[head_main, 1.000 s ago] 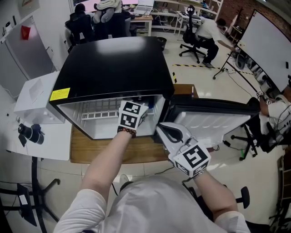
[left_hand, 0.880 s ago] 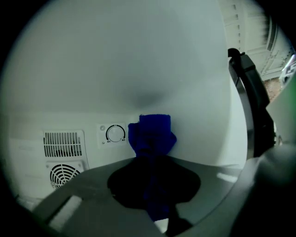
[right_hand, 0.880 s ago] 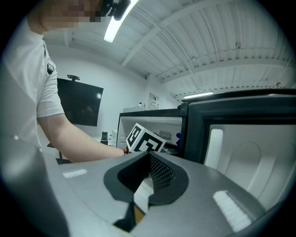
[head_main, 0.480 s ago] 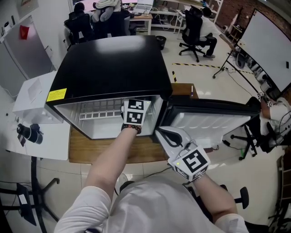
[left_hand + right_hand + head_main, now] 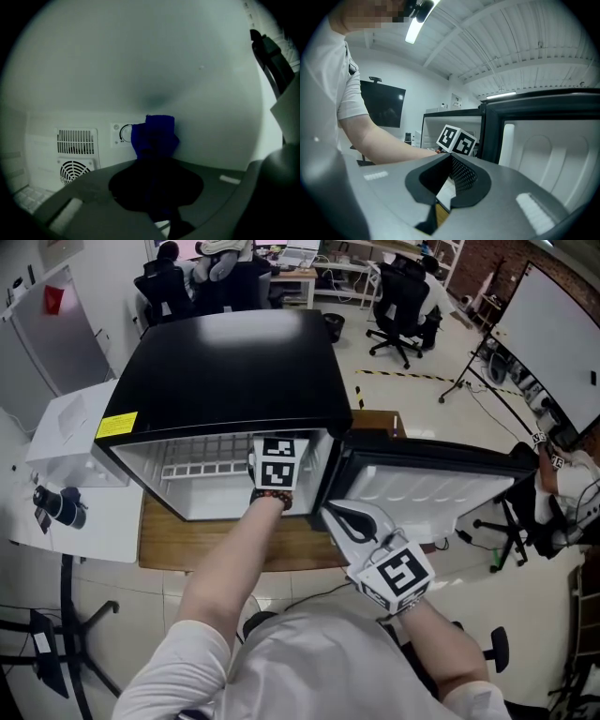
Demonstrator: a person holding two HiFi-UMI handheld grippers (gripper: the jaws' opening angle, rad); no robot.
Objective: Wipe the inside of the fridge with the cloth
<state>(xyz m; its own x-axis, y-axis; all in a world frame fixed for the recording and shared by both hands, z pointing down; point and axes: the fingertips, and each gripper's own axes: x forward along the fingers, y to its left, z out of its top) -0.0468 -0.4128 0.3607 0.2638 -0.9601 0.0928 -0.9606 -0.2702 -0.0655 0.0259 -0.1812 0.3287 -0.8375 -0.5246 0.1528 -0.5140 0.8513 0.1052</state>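
Observation:
The small black fridge [image 5: 225,371] stands open, its door [image 5: 441,486] swung out to the right. My left gripper [image 5: 278,462] reaches into the fridge opening; only its marker cube shows in the head view. In the left gripper view the left gripper [image 5: 157,154] is shut on a blue cloth [image 5: 154,133], which sticks out toward the white inner wall [image 5: 154,61], just in front of the thermostat dial [image 5: 124,133]. My right gripper [image 5: 352,519] hangs outside, below the door, shut with nothing in it; its closed jaws show in the right gripper view [image 5: 451,158].
A wire shelf [image 5: 202,468] sits in the fridge. Vent grilles [image 5: 76,141] are on its back wall. The fridge rests on a wooden platform [image 5: 234,545]. A white table [image 5: 75,474] with a black object [image 5: 54,505] is at the left. Office chairs [image 5: 398,306] stand behind.
My left gripper has shifted a little right and deeper into the fridge with the cloth. The right gripper has stayed nearly still.

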